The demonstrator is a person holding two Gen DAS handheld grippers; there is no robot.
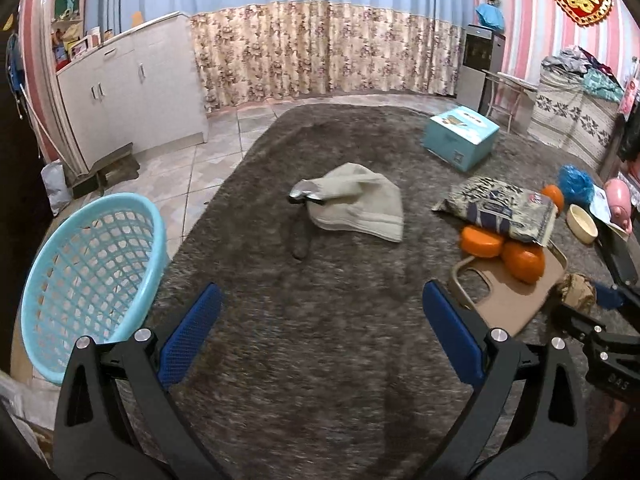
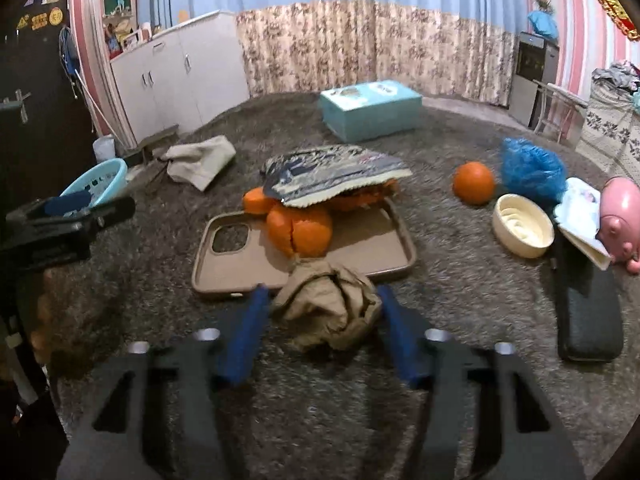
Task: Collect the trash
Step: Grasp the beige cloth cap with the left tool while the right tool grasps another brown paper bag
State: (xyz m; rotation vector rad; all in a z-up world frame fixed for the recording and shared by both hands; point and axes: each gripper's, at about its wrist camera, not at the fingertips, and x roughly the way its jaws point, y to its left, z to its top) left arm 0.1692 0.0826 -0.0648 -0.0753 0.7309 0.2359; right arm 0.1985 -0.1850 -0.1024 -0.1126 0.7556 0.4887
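A crumpled brown paper ball (image 2: 328, 304) lies on the grey carpet just in front of a tan phone case (image 2: 360, 248). My right gripper (image 2: 324, 300) straddles it, and both blue pads touch its sides. The left wrist view shows the same paper (image 1: 576, 290) against the right gripper's pad at the far right edge. My left gripper (image 1: 322, 292) hangs open over bare carpet with nothing between its fingers. A light blue mesh basket (image 1: 92, 264) sits tilted to its left. Orange peels (image 2: 300, 228) and a patterned snack bag (image 2: 336, 172) rest on the case.
A beige cloth (image 1: 360, 204) with a silvery wrapper lies mid-carpet. To the right are a whole orange (image 2: 474, 182), a blue plastic bag (image 2: 532, 168), a cream bowl (image 2: 522, 226), a pink toy (image 2: 620, 216) and a black case (image 2: 588, 308). A teal box (image 2: 370, 110) stands behind.
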